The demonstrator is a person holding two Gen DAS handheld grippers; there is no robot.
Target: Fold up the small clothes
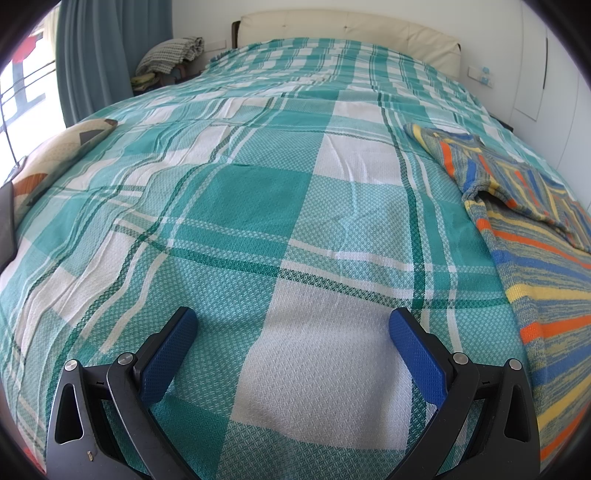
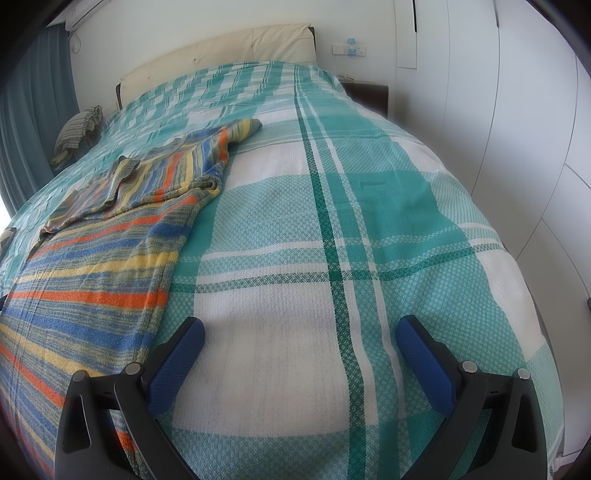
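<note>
A striped knit sweater (image 1: 535, 266) in blue, orange, yellow and grey lies on the teal-and-white plaid bedspread (image 1: 258, 206). In the left wrist view it is at the right, with one sleeve folded across its body. In the right wrist view the sweater (image 2: 96, 273) fills the left side. My left gripper (image 1: 293, 317) is open and empty, over bare bedspread to the left of the sweater. My right gripper (image 2: 300, 326) is open and empty, over the bedspread (image 2: 369, 221) just right of the sweater's edge.
A cream headboard (image 1: 351, 26) stands at the far end. A patterned pillow (image 1: 55, 155) lies at the bed's left edge. A pile of folded cloth (image 1: 170, 55) sits by the blue curtain (image 1: 110, 55). White wardrobe doors (image 2: 517, 129) run along the right.
</note>
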